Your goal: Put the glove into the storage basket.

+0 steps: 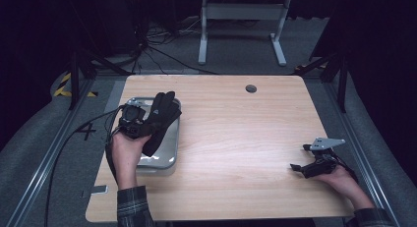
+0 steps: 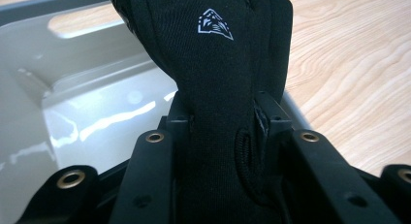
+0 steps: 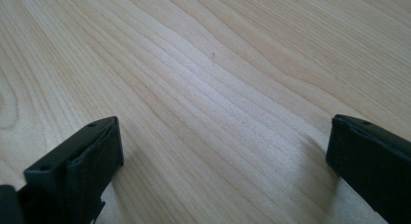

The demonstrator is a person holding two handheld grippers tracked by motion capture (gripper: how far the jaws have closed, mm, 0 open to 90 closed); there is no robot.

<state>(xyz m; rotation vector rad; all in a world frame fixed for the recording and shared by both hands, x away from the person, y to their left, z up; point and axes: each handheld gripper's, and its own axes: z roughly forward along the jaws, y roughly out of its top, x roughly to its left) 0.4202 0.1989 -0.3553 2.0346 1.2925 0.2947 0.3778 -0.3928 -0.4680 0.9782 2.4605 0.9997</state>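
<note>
Black glove (image 2: 213, 88), small white logo

A pale wooden table (image 1: 236, 138) with a round hole (image 1: 251, 88) near its far edge carries a shiny metal tray (image 1: 164, 158) at its left side.

Black glove (image 2: 213, 88), silvery tray (image 2: 87, 107), seemingly plaid sleeve (image 1: 132, 207).
</note>
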